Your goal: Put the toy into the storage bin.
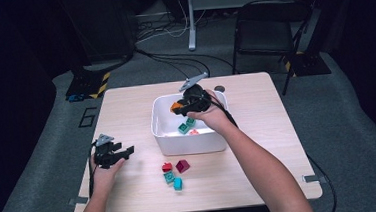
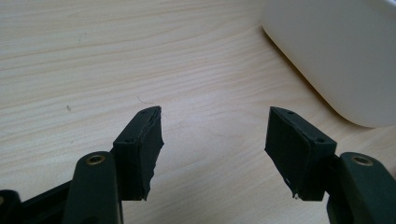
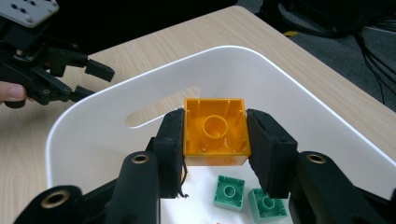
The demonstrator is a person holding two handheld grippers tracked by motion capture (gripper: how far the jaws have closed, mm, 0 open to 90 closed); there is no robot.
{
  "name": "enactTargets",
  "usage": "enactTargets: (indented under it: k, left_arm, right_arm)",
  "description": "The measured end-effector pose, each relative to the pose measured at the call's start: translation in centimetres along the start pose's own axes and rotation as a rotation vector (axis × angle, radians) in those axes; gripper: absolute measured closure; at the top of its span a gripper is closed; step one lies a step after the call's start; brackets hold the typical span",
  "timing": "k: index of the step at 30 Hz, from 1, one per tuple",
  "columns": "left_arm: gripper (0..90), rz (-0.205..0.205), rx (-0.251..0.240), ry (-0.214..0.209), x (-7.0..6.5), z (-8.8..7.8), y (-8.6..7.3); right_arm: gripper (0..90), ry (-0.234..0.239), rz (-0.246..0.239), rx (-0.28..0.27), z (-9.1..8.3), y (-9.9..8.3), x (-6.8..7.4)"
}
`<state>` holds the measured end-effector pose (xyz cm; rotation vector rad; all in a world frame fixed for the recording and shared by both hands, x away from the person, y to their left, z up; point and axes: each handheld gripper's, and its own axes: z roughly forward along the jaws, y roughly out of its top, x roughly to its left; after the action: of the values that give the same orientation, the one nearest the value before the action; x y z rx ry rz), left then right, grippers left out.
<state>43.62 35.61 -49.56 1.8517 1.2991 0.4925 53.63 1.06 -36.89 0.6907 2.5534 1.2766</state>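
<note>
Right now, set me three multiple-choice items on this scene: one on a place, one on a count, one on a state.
1. Where is the orange block?
A. On the table beside the tub
B. Between the right gripper's jaws, above the white tub
C. Under the left gripper

2. How many green blocks lie in the tub in the right gripper view?
A. Two
B. Five
C. None

3. How do the left gripper's jaws stand?
A. Clamped on a red block
B. Shut tight on nothing
C. Open, with bare table between them

Answers:
1 B, its pads press both sides of the block over the tub.
2 A, two green blocks sit side by side below the jaws.
3 C, the left gripper view shows a wide gap with wood behind.
</note>
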Motion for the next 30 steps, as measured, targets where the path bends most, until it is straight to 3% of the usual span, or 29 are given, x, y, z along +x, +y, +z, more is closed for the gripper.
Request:
enactTargets:
  k: [11, 17, 23, 30]
  left_arm:
    - [36.1, 0.004, 0.005, -0.005, -0.1, 0.0, 0.0]
    - [36.1, -0.002, 0.002, -0.003, 0.1, 0.0, 0.0]
    - [36.1, 0.003, 0.004, -0.004, 0.0, 0.0, 0.0]
    - [36.1, 0.001, 0.003, -0.001, 0.0, 0.0, 0.0]
  right_arm:
    - [57.7, 0.036, 0.009, 0.060, 3.1, -0.4, -0.8]
    - [52.9, 0.009, 0.038, 0.094, 3.6, -0.4, -1.0]
    - [51.3, -0.020, 0.008, 0.107, 3.0, -0.3, -0.5]
    - [46.3, -0.013, 0.002, 0.039, 0.2, 0.3, 0.3]
